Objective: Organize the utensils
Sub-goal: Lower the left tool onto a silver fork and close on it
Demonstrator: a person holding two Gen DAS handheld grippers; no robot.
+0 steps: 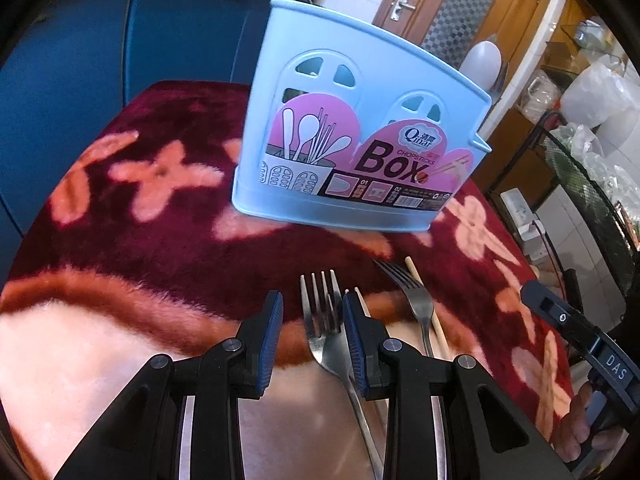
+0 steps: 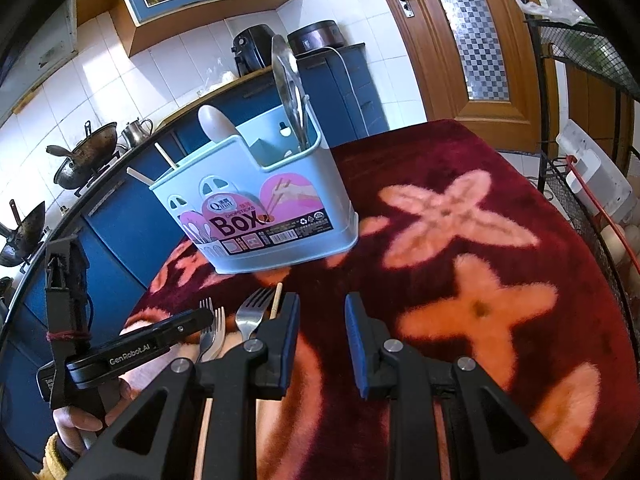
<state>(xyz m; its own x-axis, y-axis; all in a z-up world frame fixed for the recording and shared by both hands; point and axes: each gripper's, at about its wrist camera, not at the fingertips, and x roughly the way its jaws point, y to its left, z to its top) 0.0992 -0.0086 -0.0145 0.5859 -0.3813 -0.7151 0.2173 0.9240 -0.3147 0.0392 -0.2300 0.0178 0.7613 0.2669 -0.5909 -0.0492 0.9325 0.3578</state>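
Only right view shows spoons (image 2: 289,92) in box (image 2: 280,216) –

Black hand-held gripper (image 1: 313,344), blue ribbed pads (image 1: 274,344), yellow sleeve (image 2: 54,454)

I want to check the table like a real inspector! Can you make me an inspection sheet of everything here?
Surface: fuzzy red blanket with pink flowers.
Job's things: blue utensil box holding a white spoon, a metal utensil and chopsticks; two forks and a chopstick lying on the blanket.
Clutter: nothing seen.
Grippers: left claw open over a fork; right claw open, empty.
Cables: white cord on the cabinet.
Surroundings: woks, kettle, wooden door.
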